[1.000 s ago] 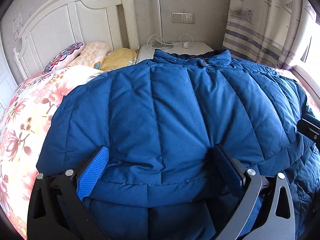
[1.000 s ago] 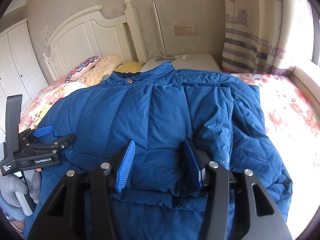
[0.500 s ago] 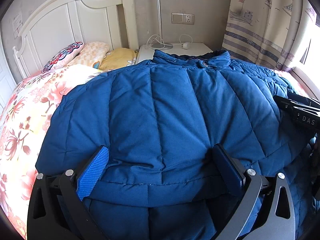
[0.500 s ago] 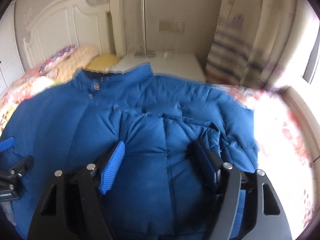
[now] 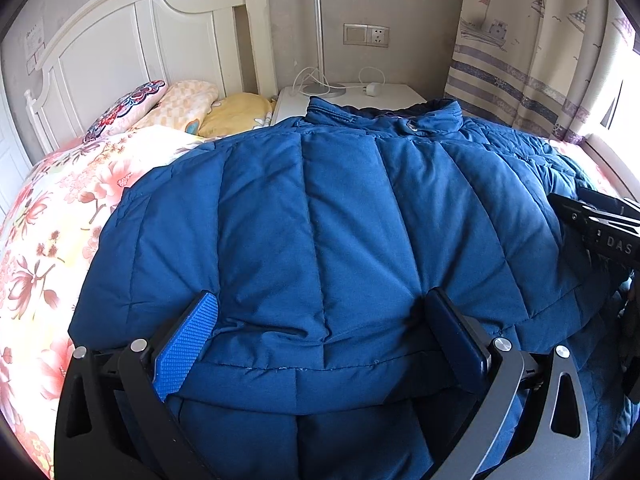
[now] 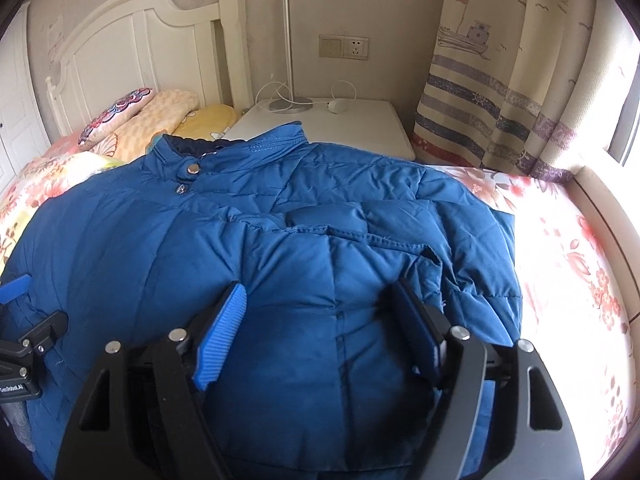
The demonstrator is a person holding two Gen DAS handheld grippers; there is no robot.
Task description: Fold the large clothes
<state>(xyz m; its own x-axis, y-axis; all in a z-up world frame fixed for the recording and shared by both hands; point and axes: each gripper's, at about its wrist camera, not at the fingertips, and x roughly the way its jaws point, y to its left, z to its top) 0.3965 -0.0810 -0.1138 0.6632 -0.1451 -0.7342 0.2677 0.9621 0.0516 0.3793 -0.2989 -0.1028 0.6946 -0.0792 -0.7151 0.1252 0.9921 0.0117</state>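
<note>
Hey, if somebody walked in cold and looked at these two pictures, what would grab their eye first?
A big blue puffer jacket fills most of both views, spread over a pink floral bedspread. In front of each camera a gripper's jaws stand wide over its near edge: the left gripper and the right gripper. Behind are a white headboard and a striped boat-print curtain.

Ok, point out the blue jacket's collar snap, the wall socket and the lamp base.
collar snap (image 6: 193,168), right wrist view, on the metal stud at the blue jacket's neck.
wall socket (image 6: 357,47), right wrist view, on its outlet face.
lamp base (image 6: 291,104), right wrist view, on the flat round foot.
</note>
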